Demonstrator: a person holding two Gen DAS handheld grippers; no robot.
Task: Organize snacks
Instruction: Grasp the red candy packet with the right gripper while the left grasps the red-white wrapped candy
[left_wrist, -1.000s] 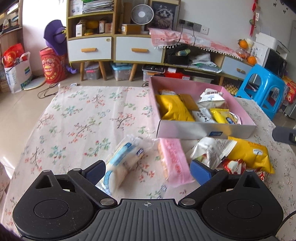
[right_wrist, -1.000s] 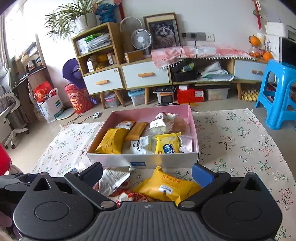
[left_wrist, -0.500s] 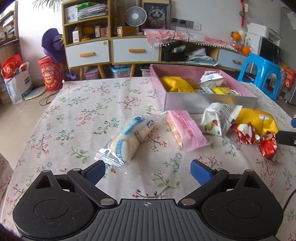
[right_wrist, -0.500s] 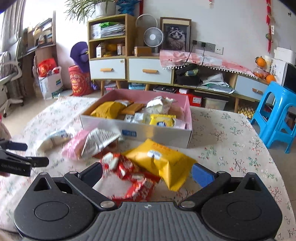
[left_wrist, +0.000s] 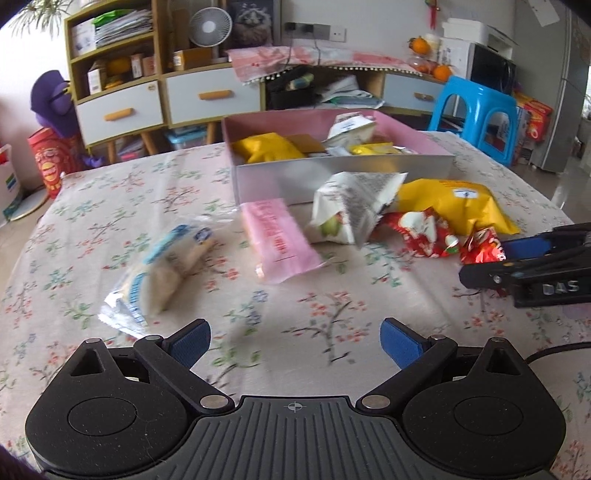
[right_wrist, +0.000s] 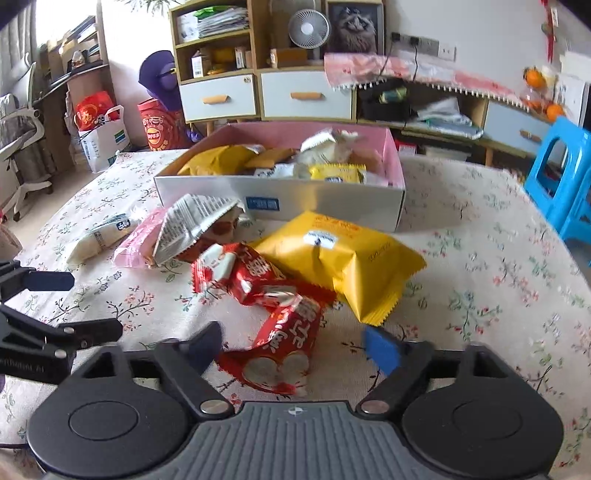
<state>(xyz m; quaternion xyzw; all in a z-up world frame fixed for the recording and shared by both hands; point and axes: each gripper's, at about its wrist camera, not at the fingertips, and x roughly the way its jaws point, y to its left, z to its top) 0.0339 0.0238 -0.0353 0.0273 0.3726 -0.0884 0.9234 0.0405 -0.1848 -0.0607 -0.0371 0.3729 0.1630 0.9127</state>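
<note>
Loose snacks lie on the floral tablecloth in front of a pink-lined box (right_wrist: 317, 203) that holds several packets. My right gripper (right_wrist: 295, 345) is low over the cloth with a red snack packet (right_wrist: 284, 339) between its fingers. Its jaws are closing, and a gap still shows beside the right pad. A second red packet (right_wrist: 236, 273) and a yellow bag (right_wrist: 343, 258) lie just beyond. My left gripper (left_wrist: 295, 339) stands open over bare cloth, with nothing between its fingers. Ahead of it lie a blue-and-white packet (left_wrist: 166, 266), a pink packet (left_wrist: 277, 236) and a white packet (left_wrist: 351, 210).
The box (left_wrist: 332, 173) sits at the far side of the table. The right gripper (left_wrist: 487, 260) shows at the right edge of the left wrist view. A blue stool (left_wrist: 476, 114), drawer cabinets (left_wrist: 210, 96) and a low shelf stand beyond the table.
Both grippers have sunk closer to the tablecloth. The right gripper's fingers have drawn inwards around the nearer red packet. The left gripper stays wide open.
</note>
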